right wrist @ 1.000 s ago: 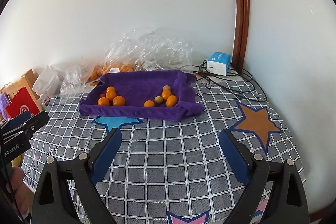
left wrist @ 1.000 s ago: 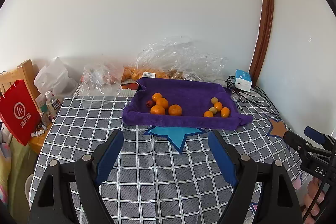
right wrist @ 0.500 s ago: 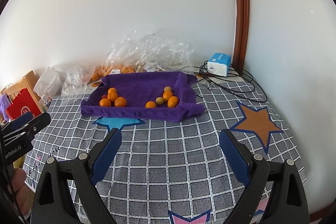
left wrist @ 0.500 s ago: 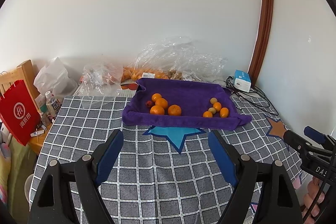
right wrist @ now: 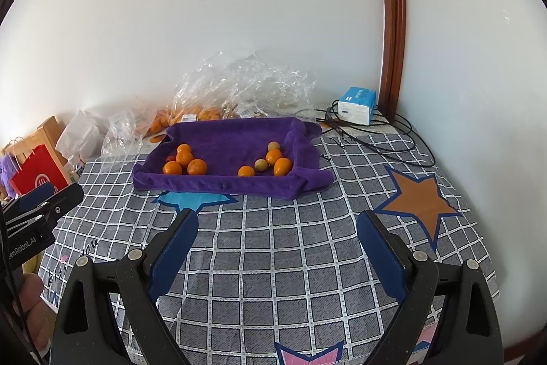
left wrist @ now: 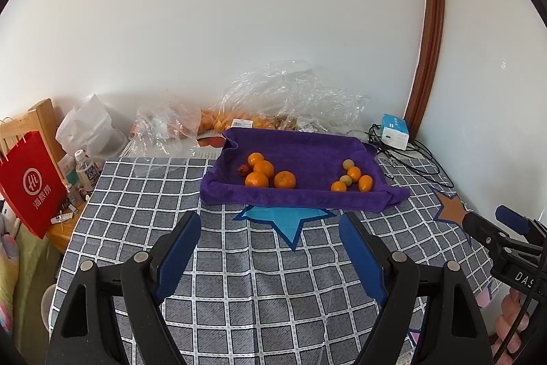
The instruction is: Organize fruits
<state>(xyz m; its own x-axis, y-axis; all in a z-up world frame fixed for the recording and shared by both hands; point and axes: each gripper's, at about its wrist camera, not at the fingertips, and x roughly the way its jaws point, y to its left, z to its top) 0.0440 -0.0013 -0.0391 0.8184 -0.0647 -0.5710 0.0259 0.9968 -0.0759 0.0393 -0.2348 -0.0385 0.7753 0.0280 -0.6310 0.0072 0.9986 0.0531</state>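
A purple cloth tray (left wrist: 307, 149) (right wrist: 236, 134) lies at the far side of the checked table. On its left are several oranges (left wrist: 263, 171) (right wrist: 186, 159) and a small red fruit (left wrist: 243, 170). On its right are small orange kumquats (left wrist: 355, 178) (right wrist: 277, 161) and two pale green fruits (left wrist: 348, 164) (right wrist: 261, 164). My left gripper (left wrist: 270, 228) is open and empty, over the table short of the tray. My right gripper (right wrist: 277, 224) is open and empty, also short of the tray.
Clear plastic bags with more oranges (left wrist: 222, 122) (right wrist: 191, 113) lie behind the tray by the wall. A white-blue box (left wrist: 395, 127) (right wrist: 357, 105) with black cables sits at the back right. A red paper bag (left wrist: 32, 183) and a bottle (left wrist: 87, 170) stand left of the table.
Both grippers have drawn slightly back and up; the tray sits a little farther up in both views. Nothing was picked up or moved.
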